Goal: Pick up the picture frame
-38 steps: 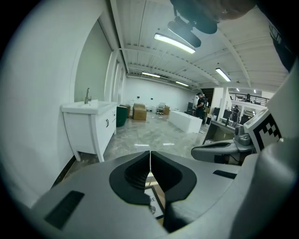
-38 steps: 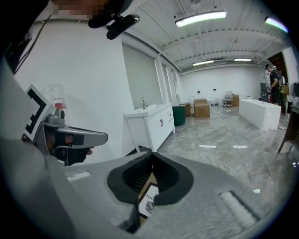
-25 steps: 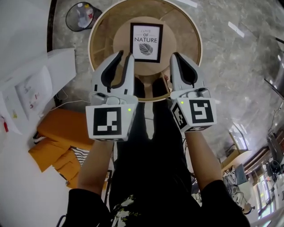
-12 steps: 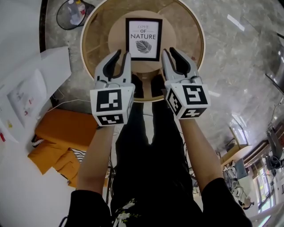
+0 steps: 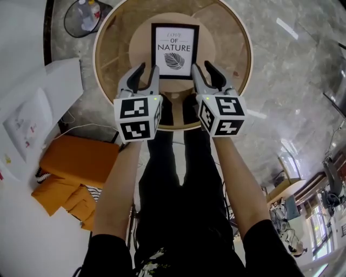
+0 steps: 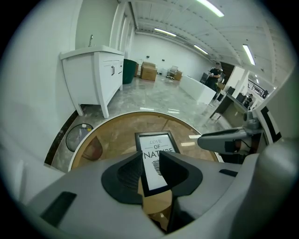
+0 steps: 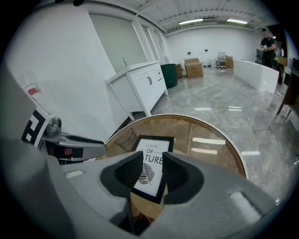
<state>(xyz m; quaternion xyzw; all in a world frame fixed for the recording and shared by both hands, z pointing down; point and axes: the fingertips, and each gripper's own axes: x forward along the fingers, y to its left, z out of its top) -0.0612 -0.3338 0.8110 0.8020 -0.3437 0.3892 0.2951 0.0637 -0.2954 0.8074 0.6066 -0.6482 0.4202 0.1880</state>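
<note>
Close by picture frame (image 5: 174, 50): table (image 5: 227, 38), bin (image 5: 85, 17), perhaps orange cushions (image 5: 78, 162).

left gripper (image 6: 150, 161) | jaws just opening, empty | picture frame (image 6: 158, 142) beyond

Bright, even indoor light, no hard shadows. Source: ceiling strip lights (image 6: 211, 7), upper right of the left gripper view and top centre of the right gripper view. White glare streaks on the glossy marble floor (image 5: 292, 70), upper right of the head view. Strip-light reflections on the glass tabletop (image 7: 208, 140). Both gripper views have a heavy fisheye, black vignetted corners, bowed walls and a soft near foreground. The head view is sharp at centre, with the picture frame (image 5: 174, 50) print readable, and stretched at the edges.
</note>
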